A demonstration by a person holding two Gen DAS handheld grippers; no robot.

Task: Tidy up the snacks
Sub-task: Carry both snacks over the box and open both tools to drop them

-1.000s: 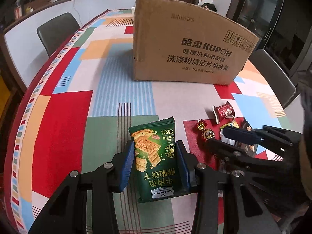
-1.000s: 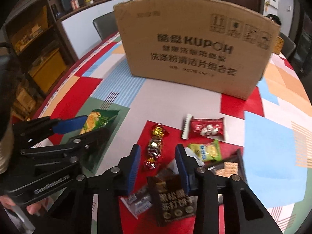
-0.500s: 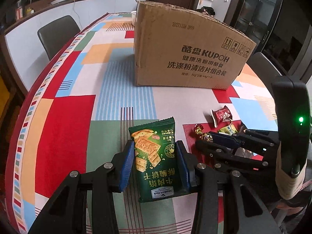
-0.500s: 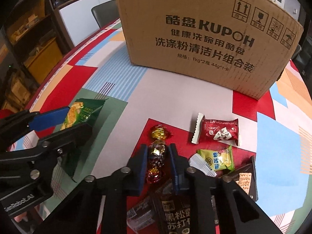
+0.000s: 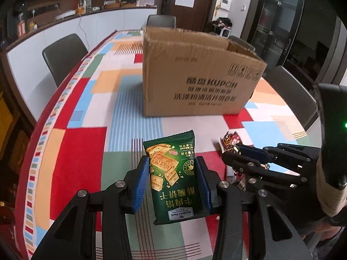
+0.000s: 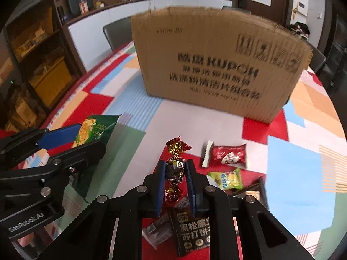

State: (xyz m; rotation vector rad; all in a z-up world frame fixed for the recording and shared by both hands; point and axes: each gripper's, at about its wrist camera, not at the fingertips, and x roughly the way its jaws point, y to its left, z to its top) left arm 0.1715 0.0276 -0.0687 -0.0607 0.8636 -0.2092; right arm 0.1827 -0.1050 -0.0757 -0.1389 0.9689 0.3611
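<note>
In the lower middle of the left wrist view, the left gripper [image 5: 173,181] pinches the green cracker packet [image 5: 172,173] by its side edges, lifted off the table [image 5: 82,143]. To do this step well, I would keep the squeeze light so the crackers inside do not crack, and carry the packet high enough to clear the near wall of the cardboard box [image 5: 195,78], which stands open-topped in the upper middle of the frame. Right of that, in the lower middle of the right wrist view, the right gripper [image 6: 175,179] has its fingers pressed on the foil-wrapped candy [image 6: 175,166]. The red packet [image 6: 225,156], the yellow-green packet [image 6: 227,178] and the dark biscuit packet [image 6: 192,231] lie just beside; lifting straight up should avoid dragging them.
</note>
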